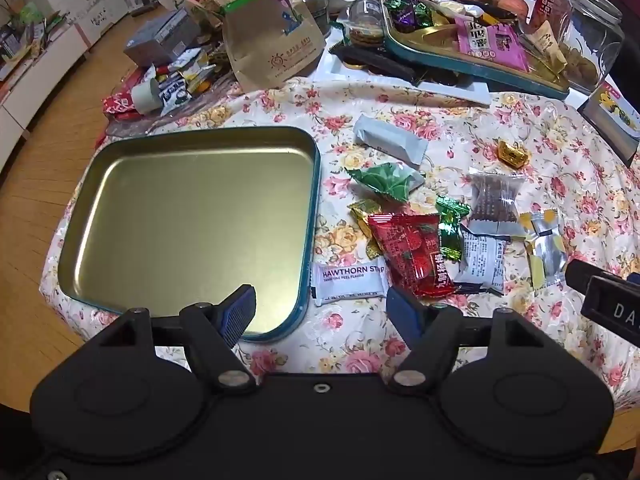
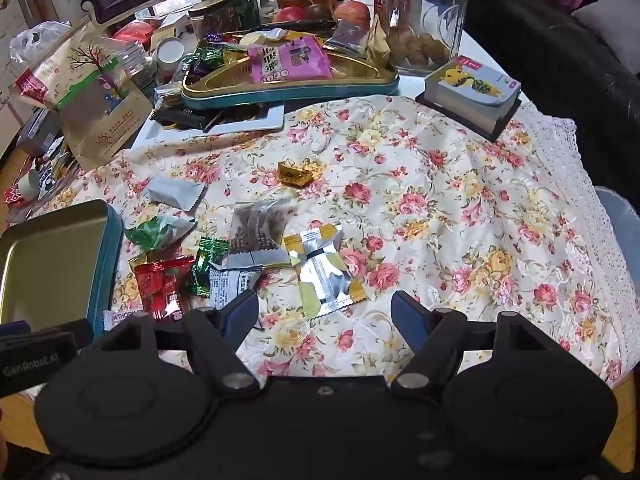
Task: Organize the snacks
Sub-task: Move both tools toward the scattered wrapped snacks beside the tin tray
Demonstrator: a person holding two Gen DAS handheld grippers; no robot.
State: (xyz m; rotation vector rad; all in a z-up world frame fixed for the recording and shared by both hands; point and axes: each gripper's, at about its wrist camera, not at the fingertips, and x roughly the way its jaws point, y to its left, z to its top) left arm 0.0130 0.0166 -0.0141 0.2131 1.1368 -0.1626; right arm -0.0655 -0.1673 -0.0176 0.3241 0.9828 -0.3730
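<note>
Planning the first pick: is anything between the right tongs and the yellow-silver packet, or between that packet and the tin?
Nothing blocks the open right tongs from the yellow-silver packet. Toward the empty tin, the other wrappers lie between, such as the red packet; lifting clears them.

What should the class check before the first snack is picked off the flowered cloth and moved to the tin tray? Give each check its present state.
1. Left hand-held gripper open, nothing between its fingers: ok.
2. Right hand-held gripper open and empty: ok.
3. Tin tray has room to receive snacks: ok.
4. Red packet lies free of other snacks: not ok, it overlaps the hawthorn packet.
5. Gold candy lies apart from the pile: ok.
</note>
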